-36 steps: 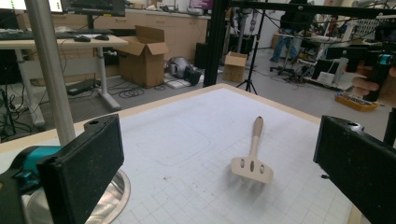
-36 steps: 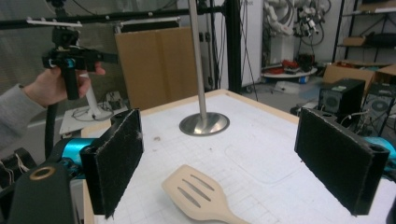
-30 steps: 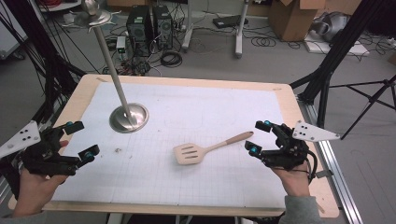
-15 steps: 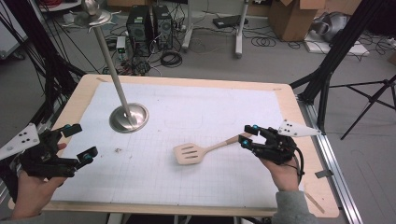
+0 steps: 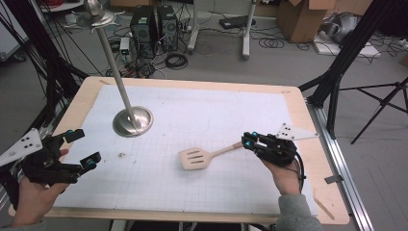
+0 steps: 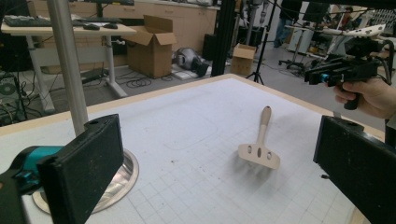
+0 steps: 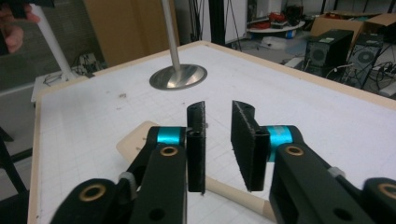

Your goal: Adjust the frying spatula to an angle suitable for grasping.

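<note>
A pale wooden slotted spatula (image 5: 195, 158) lies flat on the white grid mat (image 5: 207, 115), its handle pointing right and away. My right gripper (image 5: 247, 140) is low at the tip of that handle. Its jaws have just been closing and stand a narrow gap apart. In the right gripper view (image 7: 218, 140) the handle (image 7: 233, 195) runs under and between the jaws, and the pads are not pressing on it. My left gripper (image 5: 80, 146) hovers wide open at the mat's left edge with nothing between its jaws (image 6: 219, 172). From there the spatula (image 6: 259, 151) lies ahead.
A metal stand with a round base (image 5: 133, 121) and a tall slanted pole stands on the mat at the back left, also ahead in the right gripper view (image 7: 178, 76). The wooden table edge (image 5: 317, 159) runs close beside my right hand. Computer cases, boxes and cables lie beyond the table.
My right gripper has moved left and down to the spatula's handle end, and its jaws have narrowed from wide to a small gap. The left gripper and the spatula have stayed put.
</note>
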`<state>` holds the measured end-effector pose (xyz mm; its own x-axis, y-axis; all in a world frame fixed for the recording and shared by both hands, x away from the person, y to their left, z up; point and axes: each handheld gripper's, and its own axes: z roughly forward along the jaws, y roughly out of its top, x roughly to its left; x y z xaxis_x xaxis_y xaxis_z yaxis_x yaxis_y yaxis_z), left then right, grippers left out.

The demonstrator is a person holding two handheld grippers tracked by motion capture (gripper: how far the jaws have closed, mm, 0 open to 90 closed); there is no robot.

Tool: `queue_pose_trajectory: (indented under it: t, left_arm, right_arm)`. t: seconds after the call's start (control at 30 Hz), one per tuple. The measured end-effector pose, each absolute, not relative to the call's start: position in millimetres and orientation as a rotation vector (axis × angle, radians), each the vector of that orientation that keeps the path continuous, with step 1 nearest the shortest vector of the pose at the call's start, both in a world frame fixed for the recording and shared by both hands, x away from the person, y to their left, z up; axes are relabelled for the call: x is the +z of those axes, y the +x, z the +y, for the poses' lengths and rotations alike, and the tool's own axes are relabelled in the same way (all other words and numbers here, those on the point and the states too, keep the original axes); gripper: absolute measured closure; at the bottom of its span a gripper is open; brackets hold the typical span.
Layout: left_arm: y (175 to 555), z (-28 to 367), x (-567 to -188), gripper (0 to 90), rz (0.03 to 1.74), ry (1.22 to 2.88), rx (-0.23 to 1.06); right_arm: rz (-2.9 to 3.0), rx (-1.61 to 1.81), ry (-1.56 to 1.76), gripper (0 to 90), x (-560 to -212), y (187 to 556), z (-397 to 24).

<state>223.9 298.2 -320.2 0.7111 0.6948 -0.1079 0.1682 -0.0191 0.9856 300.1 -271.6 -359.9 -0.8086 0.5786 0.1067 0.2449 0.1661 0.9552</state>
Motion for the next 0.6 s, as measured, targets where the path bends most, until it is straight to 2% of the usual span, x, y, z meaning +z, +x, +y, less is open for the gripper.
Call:
queue_pose_trajectory:
  t: [0.3, 0.6]
  left_arm:
    - [224.9, 298.1, -322.2, 2.0, 0.733, 1.570, 0.480]
    - [224.7, 298.4, -322.6, 2.0, 0.734, 1.568, 0.477]
  right_arm:
    - [2.151, 1.659, 0.780, 89.4, -367.8, 303.7, -263.0]
    - [2.206, 1.636, 0.785, 89.6, -376.8, 311.7, -258.3]
